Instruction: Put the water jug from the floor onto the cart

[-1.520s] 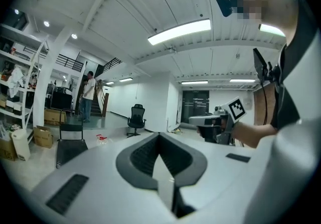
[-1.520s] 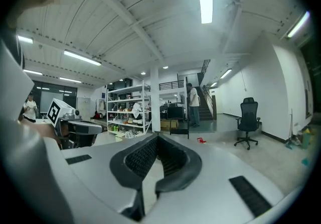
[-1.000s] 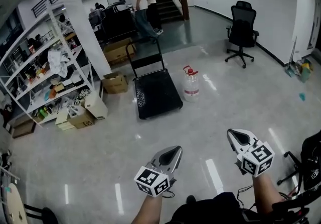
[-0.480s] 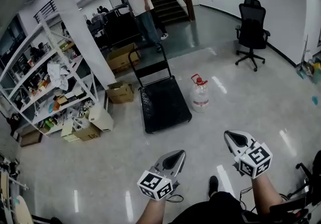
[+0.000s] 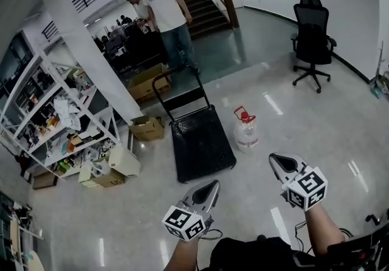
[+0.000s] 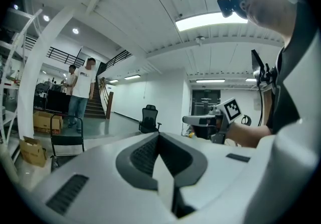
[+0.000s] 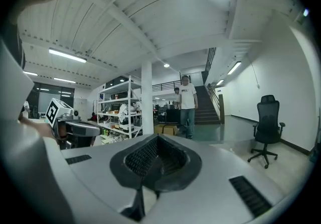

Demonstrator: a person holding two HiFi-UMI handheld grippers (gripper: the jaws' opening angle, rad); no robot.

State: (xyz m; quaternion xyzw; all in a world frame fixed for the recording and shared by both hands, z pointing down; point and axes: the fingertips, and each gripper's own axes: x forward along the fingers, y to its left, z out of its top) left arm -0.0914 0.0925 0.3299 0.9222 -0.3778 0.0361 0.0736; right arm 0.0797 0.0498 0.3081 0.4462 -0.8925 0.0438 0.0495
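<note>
"When you look back a second, what changed?"

"The clear plastic water jug with a red cap (image 5: 246, 133) and the flat black cart (image 5: 200, 148) look nearer now. The jug stands on the grey floor (image 5: 121, 215) just beside the cart, well ahead of the right hand-held gripper (image 5: 277, 158). That one and the left hand-held gripper (image 5: 210, 186) are squeezed shut and empty, with both arms stretched forward."

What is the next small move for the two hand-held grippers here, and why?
Probably step closer to the water jug and then open the jaws. The jug stands on the floor right of the cart, well ahead of the left hand-held gripper and the right hand-held gripper. Both are shut and empty.
</note>
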